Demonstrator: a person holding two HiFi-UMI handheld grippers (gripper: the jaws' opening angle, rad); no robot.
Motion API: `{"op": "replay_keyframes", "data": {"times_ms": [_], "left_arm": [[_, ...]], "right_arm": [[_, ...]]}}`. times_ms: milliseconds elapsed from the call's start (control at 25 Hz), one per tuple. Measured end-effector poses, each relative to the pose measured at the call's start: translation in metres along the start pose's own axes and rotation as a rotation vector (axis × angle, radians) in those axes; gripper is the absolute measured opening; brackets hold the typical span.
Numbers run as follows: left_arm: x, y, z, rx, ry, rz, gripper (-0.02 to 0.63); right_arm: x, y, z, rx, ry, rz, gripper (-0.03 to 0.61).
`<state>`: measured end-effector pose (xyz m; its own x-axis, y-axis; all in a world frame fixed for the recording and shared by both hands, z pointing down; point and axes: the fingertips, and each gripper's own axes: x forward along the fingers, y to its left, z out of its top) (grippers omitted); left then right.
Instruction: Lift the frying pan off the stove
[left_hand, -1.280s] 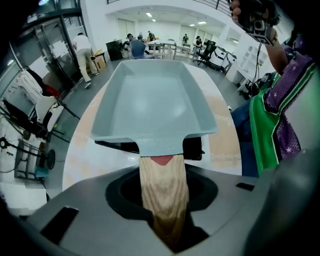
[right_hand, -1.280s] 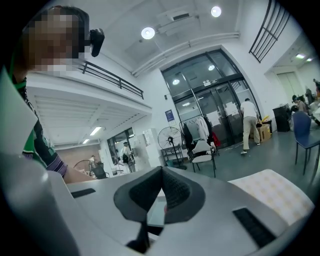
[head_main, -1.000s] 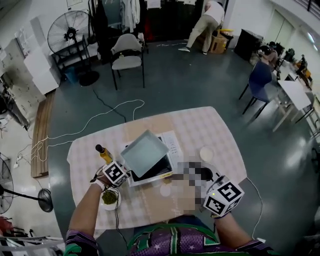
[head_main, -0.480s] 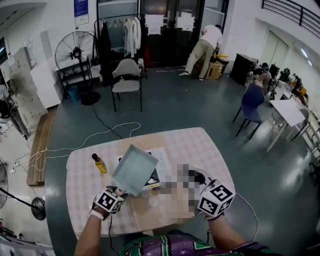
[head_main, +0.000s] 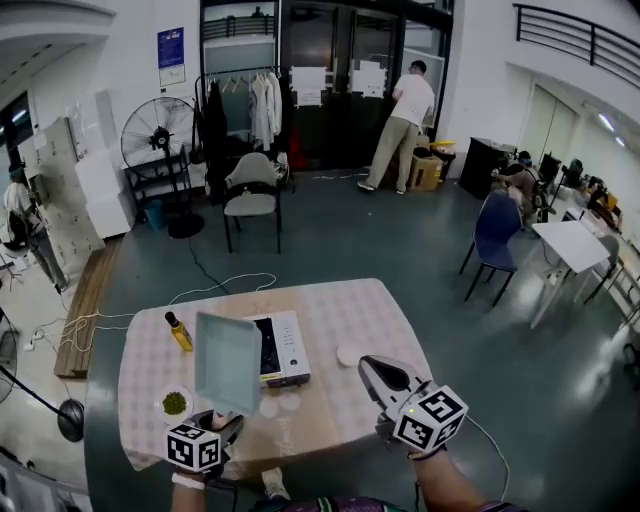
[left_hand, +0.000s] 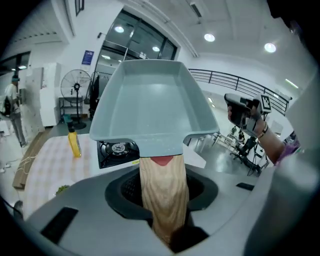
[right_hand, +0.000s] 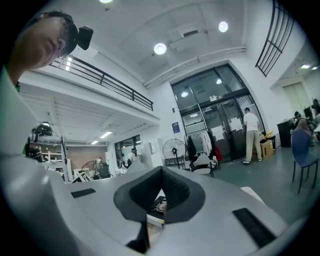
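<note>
In the head view the square grey-blue frying pan (head_main: 228, 360) hangs in the air, tipped almost on edge, left of the white single-burner stove (head_main: 280, 347). My left gripper (head_main: 227, 421) is shut on its wooden handle near the table's front edge. The left gripper view shows the handle (left_hand: 162, 192) running between the jaws, the pan (left_hand: 152, 107) above, and the stove (left_hand: 117, 150) behind and below it. My right gripper (head_main: 370, 366) is raised at the right with its jaws together, holding nothing. A sliver of the stove (right_hand: 159, 207) shows past the pads of the right gripper (right_hand: 161, 187).
The checked table (head_main: 345, 310) carries a yellow oil bottle (head_main: 179, 332), a bowl of greens (head_main: 174, 403) and small white dishes (head_main: 349, 355). Beyond stand a chair (head_main: 252, 195), a floor fan (head_main: 160, 135) and a person (head_main: 400, 120) at the doors. Cables lie on the floor.
The left gripper drew back toward the table's front edge, taking the pan clear of the stove and tipping it up on edge. The right gripper rose. The head camera tilted upward.
</note>
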<state>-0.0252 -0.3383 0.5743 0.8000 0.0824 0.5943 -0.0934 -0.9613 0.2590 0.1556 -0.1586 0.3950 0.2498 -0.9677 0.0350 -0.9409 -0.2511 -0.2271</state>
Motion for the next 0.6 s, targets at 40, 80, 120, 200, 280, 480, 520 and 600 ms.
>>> {"op": "replay_keyframes", "data": {"times_ms": [40, 80, 120, 200, 280, 480, 520, 600], "left_arm": [[-0.008, -0.013, 0.003, -0.004, -0.037, 0.035, 0.169], [-0.016, -0.024, 0.006, -0.003, -0.072, 0.074, 0.169], [-0.025, -0.035, 0.009, 0.000, -0.109, 0.110, 0.169], [-0.044, -0.053, 0.013, 0.001, -0.193, 0.157, 0.169], [-0.064, -0.068, 0.015, -0.011, -0.265, 0.203, 0.169], [-0.108, -0.107, 0.019, -0.054, -0.372, 0.307, 0.169], [-0.116, -0.112, 0.021, -0.061, -0.392, 0.329, 0.169], [-0.133, -0.120, 0.025, -0.068, -0.435, 0.370, 0.169]], "right_arm": [[-0.016, -0.003, 0.000, -0.008, 0.001, 0.000, 0.006], [-0.031, -0.005, 0.000, -0.019, 0.003, 0.001, 0.006], [-0.046, -0.005, 0.000, -0.029, 0.003, 0.003, 0.006], [-0.073, -0.003, 0.002, -0.042, -0.007, 0.014, 0.006], [-0.095, 0.001, 0.007, -0.054, -0.023, 0.027, 0.006], [-0.146, 0.000, 0.026, -0.069, -0.086, 0.007, 0.006], [-0.153, -0.001, 0.029, -0.071, -0.099, 0.001, 0.006], [-0.168, -0.006, 0.034, -0.078, -0.117, -0.016, 0.006]]}}
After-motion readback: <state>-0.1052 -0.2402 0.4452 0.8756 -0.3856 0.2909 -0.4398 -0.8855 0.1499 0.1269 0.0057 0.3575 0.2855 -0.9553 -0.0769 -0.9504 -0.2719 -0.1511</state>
